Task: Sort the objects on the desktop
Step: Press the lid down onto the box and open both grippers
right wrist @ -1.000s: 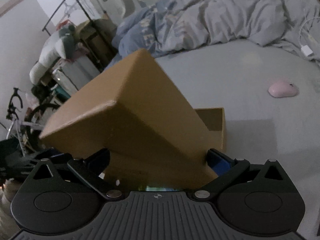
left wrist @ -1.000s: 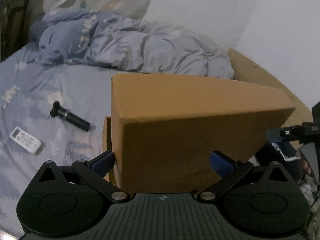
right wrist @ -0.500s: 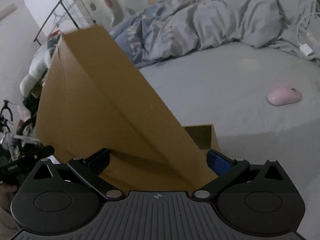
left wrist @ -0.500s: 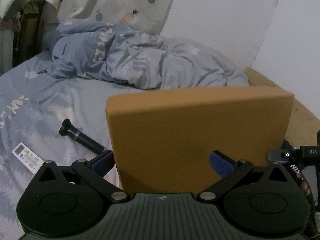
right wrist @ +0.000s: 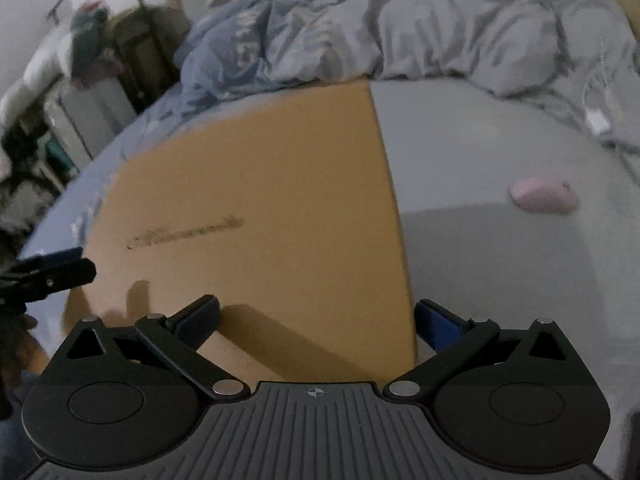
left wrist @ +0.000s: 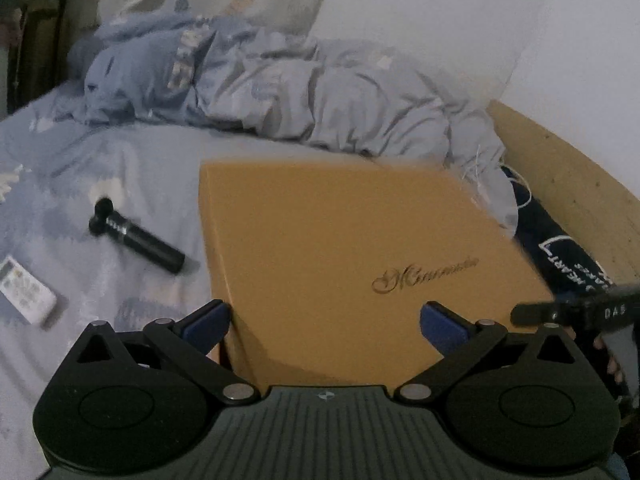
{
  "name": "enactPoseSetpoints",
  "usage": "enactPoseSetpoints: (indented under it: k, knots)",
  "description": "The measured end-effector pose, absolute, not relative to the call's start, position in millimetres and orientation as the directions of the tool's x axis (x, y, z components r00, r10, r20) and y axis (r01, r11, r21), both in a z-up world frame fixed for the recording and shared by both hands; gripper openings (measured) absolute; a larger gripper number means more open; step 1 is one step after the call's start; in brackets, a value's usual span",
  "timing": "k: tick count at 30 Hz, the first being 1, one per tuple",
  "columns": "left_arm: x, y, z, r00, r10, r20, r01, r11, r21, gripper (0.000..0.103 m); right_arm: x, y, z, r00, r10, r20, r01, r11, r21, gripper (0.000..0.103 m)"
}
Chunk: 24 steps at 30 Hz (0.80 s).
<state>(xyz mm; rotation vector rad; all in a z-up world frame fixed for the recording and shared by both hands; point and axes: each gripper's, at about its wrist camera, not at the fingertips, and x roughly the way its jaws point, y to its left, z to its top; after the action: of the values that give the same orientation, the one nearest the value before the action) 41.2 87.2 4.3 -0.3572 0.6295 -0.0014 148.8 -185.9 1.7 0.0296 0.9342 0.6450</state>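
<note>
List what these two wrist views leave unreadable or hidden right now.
- Gold lettering on the box lid: blurred in both views, unreadable.
- Inside the box: covered by the lid in both views.
- Remote control: left view, cut by the edge, buttons too small.
- Pink mouse: right view, blurred.

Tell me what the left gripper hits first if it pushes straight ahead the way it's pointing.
The left gripper would meet the tan box lid at once: it already sits between the open fingers. Beyond lies the rumpled duvet, though depth is unclear.
</note>
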Motion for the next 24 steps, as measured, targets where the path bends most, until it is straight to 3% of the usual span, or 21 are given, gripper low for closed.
enactPoseSetpoints:
  k: [11,24]
  knots:
    - [37.6,93.8,2.4,0.769,-0.131,-0.625,-0.127,0.928,-0.350,0.103,131.6,-186.4,10.8,0.384,0.526,-0.759,-0.488,0.814,0.316,0.103]
    - [34.5,91.3,12.3,0.768,-0.136,-0.625,-0.096,0.942,-0.322,0.103,91.9,-186.0,14.2,0.379,0.507,-0.774,-0.474,0.825,0.308,0.103]
